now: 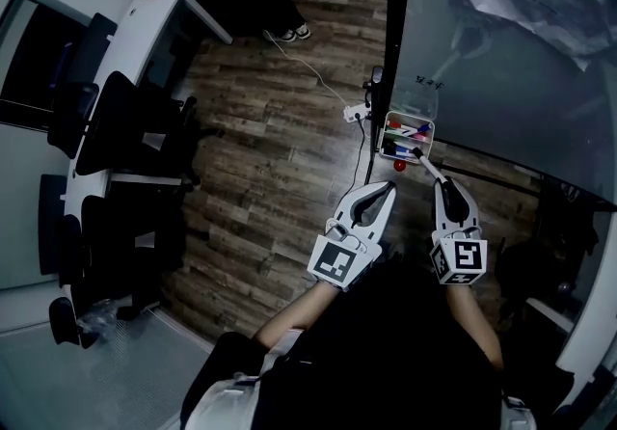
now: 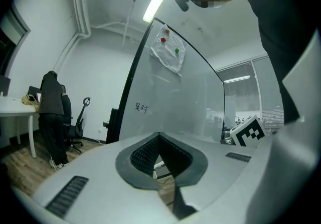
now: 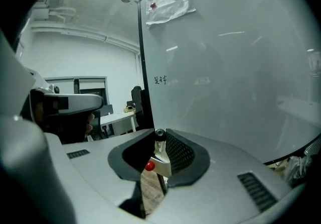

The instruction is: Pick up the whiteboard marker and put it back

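Beneath whiteboard [image 1: 521, 62] and marker tray [image 1: 431, 135], dark plank floor [image 1: 280, 177], black chairs [image 1: 125, 124]

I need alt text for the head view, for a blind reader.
Seen from above, the right gripper holds a whiteboard marker close to the small tray of markers at the whiteboard. The left gripper, shut and empty, is beside it over a wooden floor.

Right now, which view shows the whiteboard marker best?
The head view: the whiteboard marker shows along its length, sticking out of the right gripper toward the tray. The right gripper view shows only its dark end between the jaws; the left gripper view misses it.
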Action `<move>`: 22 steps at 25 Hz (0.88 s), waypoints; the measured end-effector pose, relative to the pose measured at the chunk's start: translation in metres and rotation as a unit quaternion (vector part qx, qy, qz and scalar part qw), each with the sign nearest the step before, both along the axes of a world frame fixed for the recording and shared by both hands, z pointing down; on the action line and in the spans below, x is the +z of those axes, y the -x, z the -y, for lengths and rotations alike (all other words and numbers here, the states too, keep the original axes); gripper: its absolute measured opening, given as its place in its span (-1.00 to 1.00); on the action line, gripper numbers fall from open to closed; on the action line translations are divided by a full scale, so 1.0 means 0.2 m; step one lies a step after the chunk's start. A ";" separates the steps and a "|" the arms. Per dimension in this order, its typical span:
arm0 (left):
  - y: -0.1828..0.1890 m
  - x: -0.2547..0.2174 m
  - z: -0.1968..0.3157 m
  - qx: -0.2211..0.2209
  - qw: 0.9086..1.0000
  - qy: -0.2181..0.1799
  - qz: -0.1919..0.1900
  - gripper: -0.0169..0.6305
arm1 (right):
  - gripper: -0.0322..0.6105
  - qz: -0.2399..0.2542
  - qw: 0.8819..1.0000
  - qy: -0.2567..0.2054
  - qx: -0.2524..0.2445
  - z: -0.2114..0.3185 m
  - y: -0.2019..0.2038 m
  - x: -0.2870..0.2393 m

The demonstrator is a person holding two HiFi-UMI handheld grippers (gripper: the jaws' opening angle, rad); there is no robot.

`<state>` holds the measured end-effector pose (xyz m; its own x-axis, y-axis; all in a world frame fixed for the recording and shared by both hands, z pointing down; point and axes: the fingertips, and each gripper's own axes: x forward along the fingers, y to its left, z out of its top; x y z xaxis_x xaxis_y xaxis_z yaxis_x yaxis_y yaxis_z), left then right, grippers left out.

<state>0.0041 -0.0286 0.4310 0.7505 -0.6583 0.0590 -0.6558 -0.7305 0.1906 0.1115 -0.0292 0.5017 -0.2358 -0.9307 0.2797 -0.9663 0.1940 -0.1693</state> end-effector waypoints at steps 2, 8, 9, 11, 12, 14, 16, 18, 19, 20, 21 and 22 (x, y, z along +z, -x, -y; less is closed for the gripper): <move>-0.02 -0.02 -0.01 0.003 1.000 -0.006 -0.002 -0.92 | -0.66 -0.001 1.000 -0.007 -0.002 -0.01 0.00 -0.02; -0.04 -0.06 -0.04 0.004 1.000 -0.018 -0.011 -0.92 | -0.66 0.004 1.000 -0.025 -0.001 -0.07 -0.04 -0.10; -0.04 -0.06 -0.05 0.005 1.000 -0.019 -0.011 -0.92 | -0.66 0.006 1.000 -0.026 0.000 -0.09 -0.05 -0.11; -0.06 -0.07 -0.07 0.007 1.000 -0.021 -0.012 -0.92 | -0.66 0.011 0.999 -0.032 0.000 -0.12 -0.07 -0.15; -0.08 -0.07 -0.08 0.008 1.000 -0.023 -0.012 -0.92 | -0.66 0.014 0.999 -0.034 0.000 -0.14 -0.08 -0.16; -0.10 -0.08 -0.10 0.009 1.000 -0.026 -0.010 -0.92 | -0.66 0.019 0.999 -0.040 -0.001 -0.18 -0.09 -0.19; -0.13 -0.08 -0.13 0.009 1.000 -0.026 -0.008 -0.92 | -0.66 0.020 0.999 -0.044 -0.003 -0.22 -0.11 -0.21; -0.15 -0.07 -0.16 0.009 1.000 -0.023 -0.007 -0.92 | -0.66 0.019 0.999 -0.047 -0.004 -0.26 -0.13 -0.22; -0.17 -0.06 -0.18 0.008 1.000 -0.022 -0.005 -0.92 | -0.66 0.020 0.999 -0.049 -0.006 -0.28 -0.14 -0.24; -0.18 -0.06 -0.20 0.008 1.000 -0.021 -0.003 -0.92 | -0.66 0.021 0.998 -0.054 -0.008 -0.30 -0.15 -0.25; -0.19 -0.06 -0.21 0.008 1.000 -0.021 -0.001 -0.92 | -0.66 0.021 0.998 -0.059 -0.011 -0.31 -0.16 -0.26; -0.20 -0.06 -0.23 0.007 1.000 -0.020 0.000 -0.92 | -0.66 0.019 0.998 -0.064 -0.013 -0.33 -0.17 -0.26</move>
<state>0.0432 0.0177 0.4198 0.7596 -0.6496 0.0332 -0.6455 -0.7465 0.1613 0.1452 0.0374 0.4491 -0.2691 -0.9513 0.1505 -0.9540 0.2418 -0.1774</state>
